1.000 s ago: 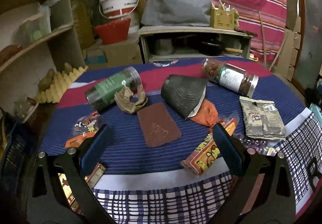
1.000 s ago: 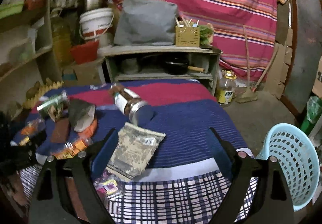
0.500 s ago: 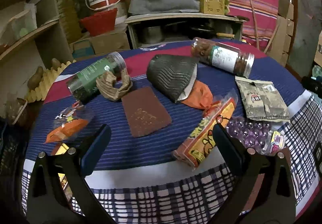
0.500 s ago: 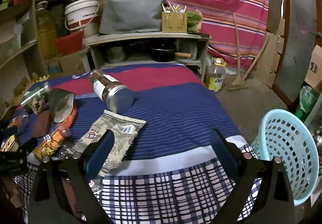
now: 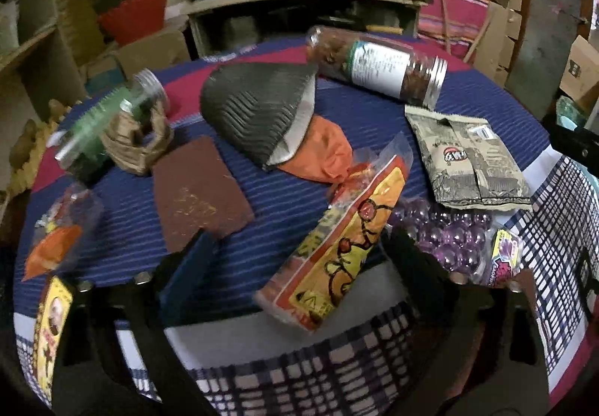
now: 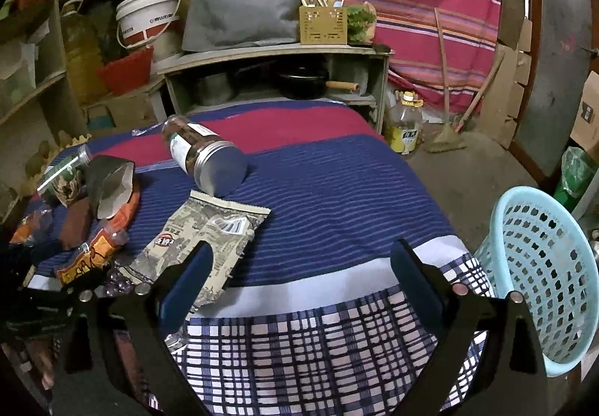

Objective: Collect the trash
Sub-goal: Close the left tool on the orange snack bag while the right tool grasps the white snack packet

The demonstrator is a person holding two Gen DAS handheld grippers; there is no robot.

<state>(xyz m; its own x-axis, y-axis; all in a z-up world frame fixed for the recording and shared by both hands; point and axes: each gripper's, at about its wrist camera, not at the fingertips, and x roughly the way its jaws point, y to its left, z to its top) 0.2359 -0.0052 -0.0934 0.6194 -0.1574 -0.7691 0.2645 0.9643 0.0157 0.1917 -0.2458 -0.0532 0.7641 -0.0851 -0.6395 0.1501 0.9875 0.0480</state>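
Between the spread fingers of the left gripper (image 5: 295, 259), whose jaws have just been closing a little, lies a yellow-and-orange snack wrapper (image 5: 337, 251), not yet pinched by either pad. Just beside it on the striped cloth of the table (image 5: 284, 206) sit a brown flat packet (image 5: 198, 191), a grey ridged cup sleeve (image 5: 258, 109) over an orange bag (image 5: 322, 150), a pack of purple beads (image 5: 445, 232) and a grey foil pouch (image 5: 468, 161); farther off lie a brown-filled jar (image 5: 378, 64) and a green jar (image 5: 97, 124) against a crumpled paper scrap (image 5: 134, 139). The right gripper (image 6: 299, 277) hangs with its fingers wide apart over bare cloth, holding nothing, the foil pouch (image 6: 202, 236) just beside its left finger. The likely risks are judgements only: the wrapper is thin and slick, so fingers closing across its length may fold it or slip off, and its upper end touches the orange bag, which might drag along. Bead pack and wrapper lie close enough that the right-hand finger may snag both. Only the right wrist view shows the pale blue basket (image 6: 539, 266) standing on the floor beyond the table's edge, the probable destination for the trash; only the left wrist view shows the clear packets (image 5: 60, 229) at the table's left edge.
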